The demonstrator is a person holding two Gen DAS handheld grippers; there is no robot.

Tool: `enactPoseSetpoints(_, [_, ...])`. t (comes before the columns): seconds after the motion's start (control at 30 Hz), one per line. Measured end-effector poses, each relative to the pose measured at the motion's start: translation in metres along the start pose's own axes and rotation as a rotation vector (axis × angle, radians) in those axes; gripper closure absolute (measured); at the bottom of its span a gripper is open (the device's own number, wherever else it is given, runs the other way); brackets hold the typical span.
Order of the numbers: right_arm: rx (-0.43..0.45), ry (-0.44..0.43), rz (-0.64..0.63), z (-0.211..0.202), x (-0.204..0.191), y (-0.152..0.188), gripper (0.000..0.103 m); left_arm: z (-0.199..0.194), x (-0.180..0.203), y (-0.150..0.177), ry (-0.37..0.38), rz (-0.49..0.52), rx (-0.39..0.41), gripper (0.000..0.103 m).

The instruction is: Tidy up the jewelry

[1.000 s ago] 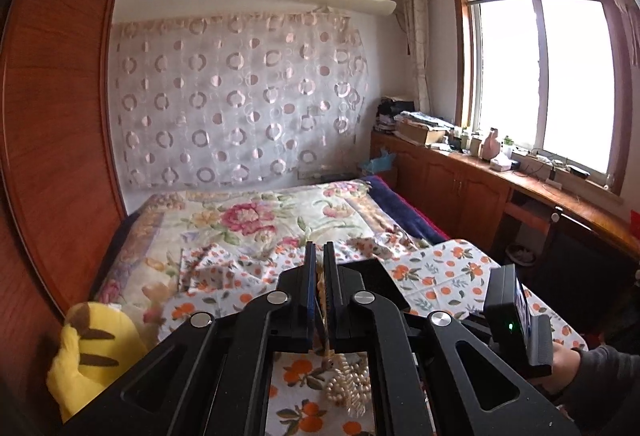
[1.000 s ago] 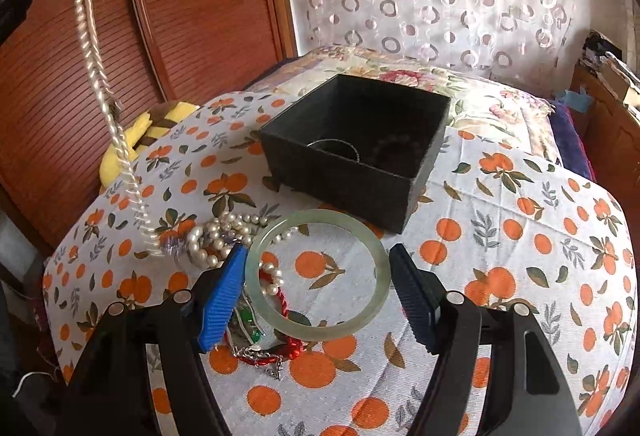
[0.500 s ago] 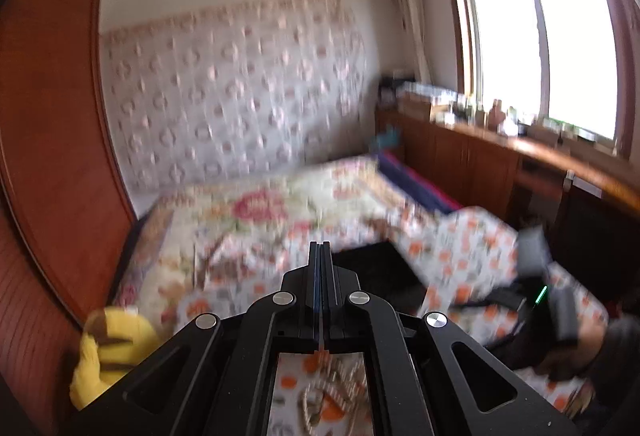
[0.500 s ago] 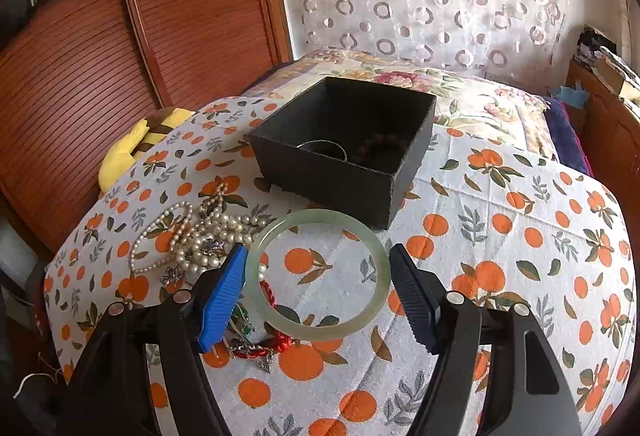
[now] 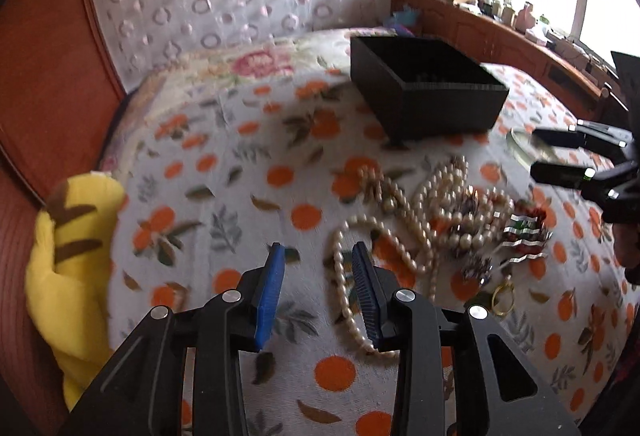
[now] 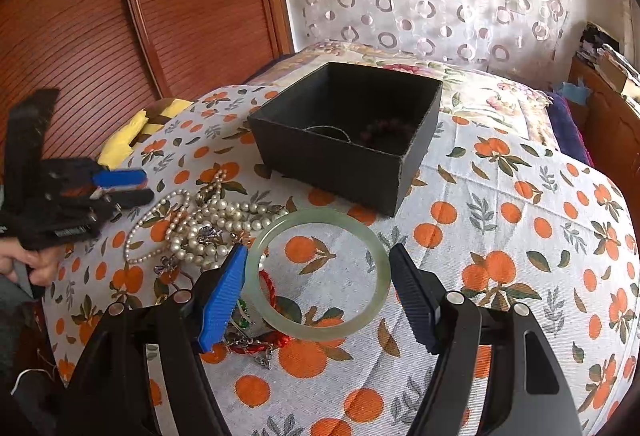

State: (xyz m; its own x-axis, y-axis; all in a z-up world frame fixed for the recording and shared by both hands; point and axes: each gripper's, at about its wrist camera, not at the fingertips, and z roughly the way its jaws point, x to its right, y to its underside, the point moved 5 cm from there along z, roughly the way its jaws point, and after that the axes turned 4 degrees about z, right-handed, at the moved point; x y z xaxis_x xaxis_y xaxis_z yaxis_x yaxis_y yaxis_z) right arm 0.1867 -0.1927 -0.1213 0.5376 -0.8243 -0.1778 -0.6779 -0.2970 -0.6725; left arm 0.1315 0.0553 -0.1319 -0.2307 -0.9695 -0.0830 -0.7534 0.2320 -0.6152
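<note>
Right wrist view showed the table [image 6: 520,220] under an orange-print cloth, with a bed [image 6: 472,83] behind it and a wooden wardrobe [image 6: 120,15] to the left. A black box [image 6: 344,155] stood open at the far middle of the table, a thin chain and dark beads lying on its floor. A yellow plush [image 6: 132,131] sat at the table's left edge. Near the box, toward the camera, lay a jade bangle [image 6: 316,272] flat on the cloth, between the right tool's [image 6: 316,292] spread fingers, which were wide apart and gripped nothing; the blue pad [image 6: 224,292] sat just beside the bangle's left rim. Left of the bangle lay a heap of pearls [image 6: 208,220], tangled with a red cord piece [image 6: 260,340] and small metal charms.

In the left wrist view, the left tool [image 5: 318,292] hung low over the cloth, partly open and empty, its right finger just beside a pearl loop [image 5: 360,276]. The box [image 5: 424,91] stood beyond, and the right tool [image 5: 560,155] showed at the right edge near the bangle [image 5: 520,147]. A small gold ring [image 5: 502,300] lay near the pearls.
</note>
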Motion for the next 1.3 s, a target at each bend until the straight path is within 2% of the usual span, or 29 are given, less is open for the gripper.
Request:
enactPoseSetpoints(0.1, [-0.001, 0.002, -0.003, 0.000, -0.001, 0.000, 0.029, 0.008, 0.005, 0.006, 0.003, 0.008, -0.012, 0.071])
enactPoseSetpoints(0.17, [-0.001, 0.003, -0.003, 0.001, 0.000, 0.001, 0.029, 0.008, 0.004, 0.005, 0.020, 0.000, 0.004, 0.076])
enactPoseSetpoints(0.2, [-0.002, 0.004, -0.003, 0.001, 0.000, 0.001, 0.029, 0.008, 0.003, 0.004, 0.029, -0.008, 0.004, 0.090])
enactPoseSetpoints(0.23, [-0.002, 0.005, -0.003, 0.001, 0.000, 0.001, 0.029, 0.009, 0.002, 0.003, 0.032, -0.011, 0.003, 0.099])
enactPoseSetpoints(0.37, [-0.004, 0.008, -0.006, 0.000, 0.001, 0.002, 0.029, 0.005, 0.003, -0.005, 0.029, -0.021, 0.020, 0.099])
enactPoseSetpoints(0.57, [0.010, 0.015, -0.009, -0.006, 0.002, -0.003, 0.029, -0.049, -0.004, -0.050, 0.008, -0.059, 0.184, 0.099])
enactPoseSetpoints(0.83, [0.043, 0.023, -0.019, -0.020, 0.003, -0.018, 0.029, -0.110, 0.011, -0.114, 0.001, -0.020, 0.340, 0.099])
enactPoseSetpoints(1.3, [0.110, 0.068, -0.038, -0.036, 0.015, -0.064, 0.029, -0.139, 0.034, -0.185, -0.004, 0.033, 0.436, 0.099])
